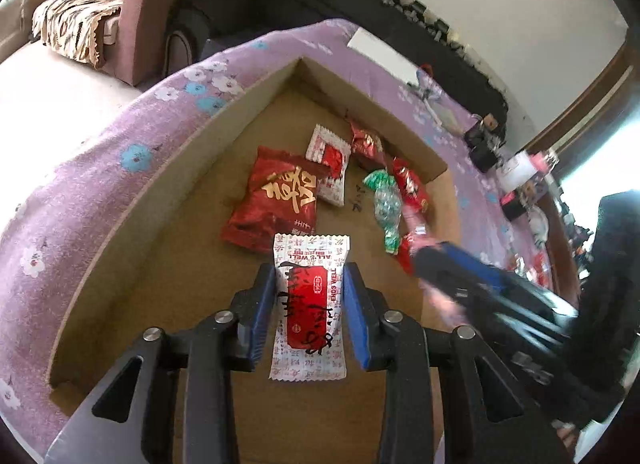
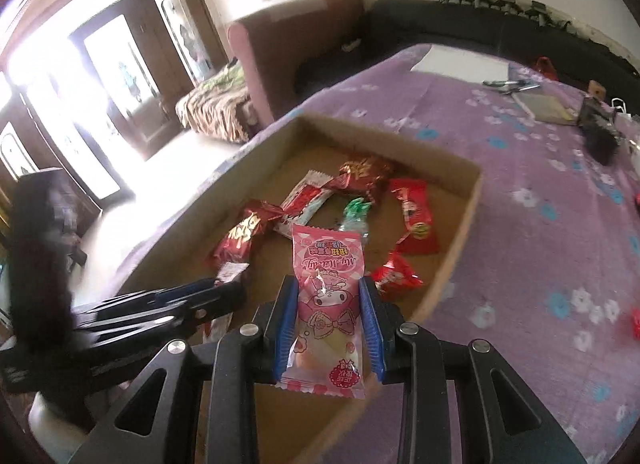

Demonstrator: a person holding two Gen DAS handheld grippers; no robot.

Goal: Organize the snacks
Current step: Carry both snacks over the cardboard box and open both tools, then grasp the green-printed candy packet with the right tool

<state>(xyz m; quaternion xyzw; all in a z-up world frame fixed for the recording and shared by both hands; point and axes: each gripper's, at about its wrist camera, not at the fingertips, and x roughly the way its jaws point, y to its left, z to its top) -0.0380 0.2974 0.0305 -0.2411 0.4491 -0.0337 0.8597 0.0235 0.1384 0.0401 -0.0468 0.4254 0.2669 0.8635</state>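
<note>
My left gripper [image 1: 310, 280] is shut on a white and red snack packet [image 1: 309, 306] and holds it above the open cardboard box [image 1: 168, 199]. My right gripper [image 2: 328, 296] is shut on a pink My Melody snack packet [image 2: 326, 304] over the near part of the same box [image 2: 460, 248]. Several snacks lie in the box: a big red bag [image 1: 276, 203], a green candy [image 1: 386, 205], red packets [image 2: 414, 215]. The right gripper shows blurred in the left wrist view [image 1: 432, 260]; the left gripper shows blurred in the right wrist view [image 2: 228, 288].
The box sits on a purple flowered tablecloth [image 2: 540, 183]. White paper [image 2: 460, 59], pens, a notebook and dark items lie at the far side. Small red candies [image 2: 636, 320] lie on the cloth at right. Sofas stand behind the table.
</note>
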